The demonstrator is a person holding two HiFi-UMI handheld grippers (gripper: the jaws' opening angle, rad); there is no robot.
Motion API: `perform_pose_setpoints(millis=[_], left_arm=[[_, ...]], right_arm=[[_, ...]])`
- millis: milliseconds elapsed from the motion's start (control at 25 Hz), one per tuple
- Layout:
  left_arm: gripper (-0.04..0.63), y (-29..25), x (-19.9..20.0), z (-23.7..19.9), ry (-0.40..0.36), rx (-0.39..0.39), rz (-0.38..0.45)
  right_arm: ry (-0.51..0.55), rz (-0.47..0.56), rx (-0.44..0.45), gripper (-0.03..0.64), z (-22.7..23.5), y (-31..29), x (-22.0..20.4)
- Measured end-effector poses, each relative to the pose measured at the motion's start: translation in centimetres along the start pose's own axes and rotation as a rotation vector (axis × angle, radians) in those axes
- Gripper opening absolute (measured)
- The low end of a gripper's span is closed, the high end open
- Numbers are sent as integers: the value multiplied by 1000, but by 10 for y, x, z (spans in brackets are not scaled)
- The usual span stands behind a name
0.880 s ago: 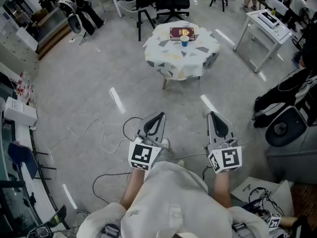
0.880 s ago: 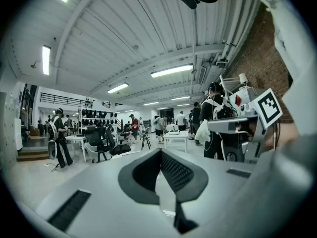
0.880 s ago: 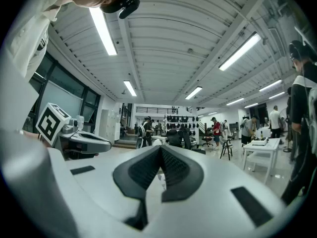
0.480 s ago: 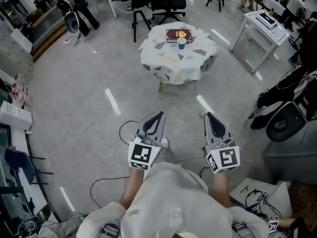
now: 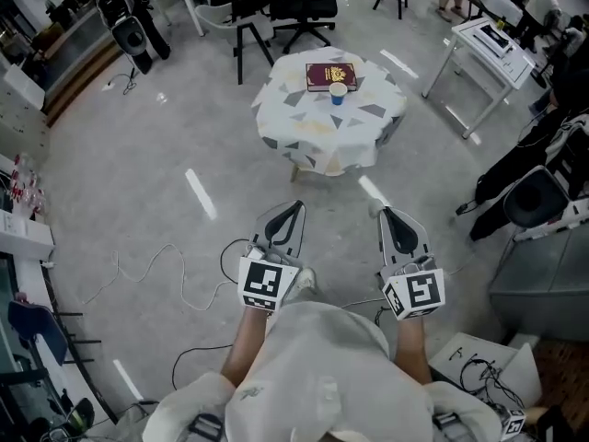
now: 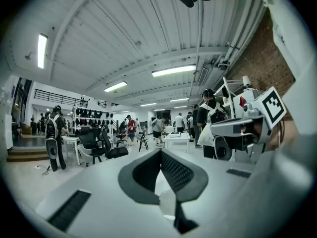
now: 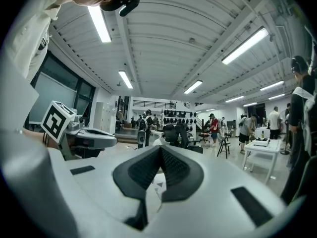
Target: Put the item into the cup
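A small round table [image 5: 317,127] with a white cloth patterned in grey triangles stands far ahead of me on the grey floor. On its far side stand a blue-and-white cup [image 5: 338,92] and, just behind it, a flat dark-red box [image 5: 331,75]. My left gripper [image 5: 296,207] and right gripper [image 5: 387,213] are held side by side at waist height, well short of the table. Both point forward, shut, with nothing between the jaws. The left gripper view shows its closed jaws [image 6: 160,153]; the right gripper view shows the same [image 7: 160,149].
Black office chairs [image 5: 304,5] stand beyond the table. A white desk [image 5: 488,44] is at the right, with a black chair and bags [image 5: 525,196] nearer. Cables [image 5: 175,265] trail on the floor at my left. People stand far off.
The table sits slightly lower and nearer in the head view, as the person has stepped toward it. Both grippers stay shut and keep their pose.
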State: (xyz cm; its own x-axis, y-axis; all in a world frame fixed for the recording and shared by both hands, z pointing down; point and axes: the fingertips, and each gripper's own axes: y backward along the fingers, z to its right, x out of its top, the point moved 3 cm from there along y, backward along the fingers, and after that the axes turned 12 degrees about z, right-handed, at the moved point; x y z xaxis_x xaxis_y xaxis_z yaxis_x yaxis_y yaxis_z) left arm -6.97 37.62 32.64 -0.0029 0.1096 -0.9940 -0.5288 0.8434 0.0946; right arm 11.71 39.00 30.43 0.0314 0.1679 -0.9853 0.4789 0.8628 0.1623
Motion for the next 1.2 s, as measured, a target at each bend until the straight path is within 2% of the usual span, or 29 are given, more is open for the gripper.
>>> perform_pose_setpoints(millis=[400, 720, 1200], left_arm=[[14, -35, -14, -60, 41, -48, -4], [14, -61, -17, -79, 45, -73, 7], [14, -105, -24, -106, 33, -24, 4]], right_arm=[[20, -49, -41, 5, -5, -67, -15], [13, -62, -63, 5, 1, -92, -28], [14, -43, 4, 5, 30, -154, -41]])
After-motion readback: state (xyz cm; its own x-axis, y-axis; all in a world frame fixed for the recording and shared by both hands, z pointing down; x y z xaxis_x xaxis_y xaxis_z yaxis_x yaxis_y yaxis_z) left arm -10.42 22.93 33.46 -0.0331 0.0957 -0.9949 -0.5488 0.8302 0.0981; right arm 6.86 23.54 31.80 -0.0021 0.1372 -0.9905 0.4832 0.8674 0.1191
